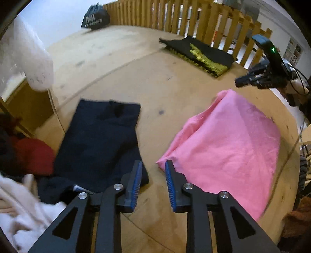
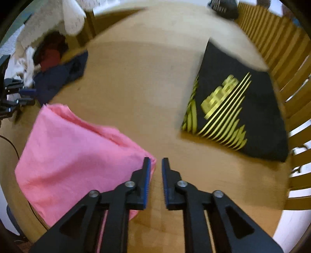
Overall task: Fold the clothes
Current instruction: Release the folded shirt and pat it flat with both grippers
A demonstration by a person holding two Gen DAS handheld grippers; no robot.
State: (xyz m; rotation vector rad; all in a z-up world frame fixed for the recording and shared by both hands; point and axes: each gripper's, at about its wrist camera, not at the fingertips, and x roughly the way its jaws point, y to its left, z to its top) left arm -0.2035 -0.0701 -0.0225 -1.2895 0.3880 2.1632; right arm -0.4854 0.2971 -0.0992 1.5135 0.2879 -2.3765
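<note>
A folded pink garment (image 1: 225, 153) lies on the wooden table (image 1: 155, 81); it also shows in the right wrist view (image 2: 73, 155). My left gripper (image 1: 153, 169) is open and empty, hovering between the pink garment's left corner and a folded navy garment (image 1: 101, 140). My right gripper (image 2: 156, 163) is open and empty, just right of the pink garment's near corner. The right gripper also shows in the left wrist view (image 1: 252, 79), beyond the pink garment.
A folded black shirt with yellow print (image 2: 239, 109) lies near the wooden slat fence (image 1: 194, 17). A pile of white, red and dark clothes (image 1: 21, 175) sits at the left. A dark bag (image 1: 95, 18) stands at the table's far end.
</note>
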